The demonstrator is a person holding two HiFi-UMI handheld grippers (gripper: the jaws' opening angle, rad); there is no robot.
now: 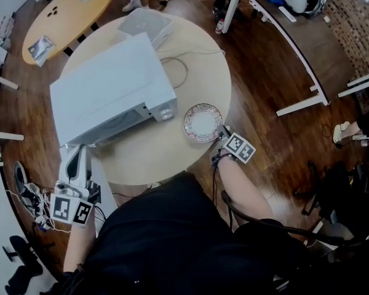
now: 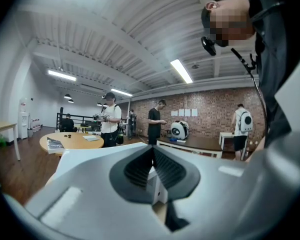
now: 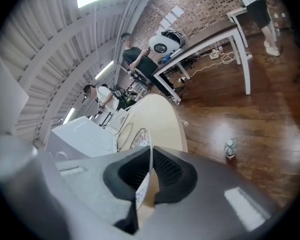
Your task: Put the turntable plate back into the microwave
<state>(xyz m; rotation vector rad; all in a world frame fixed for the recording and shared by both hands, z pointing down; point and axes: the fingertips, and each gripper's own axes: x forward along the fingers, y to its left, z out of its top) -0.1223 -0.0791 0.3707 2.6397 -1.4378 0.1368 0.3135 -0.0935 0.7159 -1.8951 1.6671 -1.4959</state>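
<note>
**A:** So, where is the turntable plate (image 1: 203,123) now?

**B:** It lies on the round table (image 1: 190,54), just beside one corner of the microwave (image 1: 111,91). The right gripper (image 3: 150,170) is closed on its near rim. The rim stands as a thin edge between the two pads.

**A:** How to do this step well?

**B:** I think: keep the grip firm, lift the plate level, carry it around the corner to the opening, and slide it in flat.

**A:** And the left gripper (image 2: 152,155)?

**B:** Its jaws are together, with nothing between them. It is near the microwave front.

**A:** What is unclear?

**B:** The microwave top hides the door and the cavity. Perhaps the door is open, but I cannot say.
</note>
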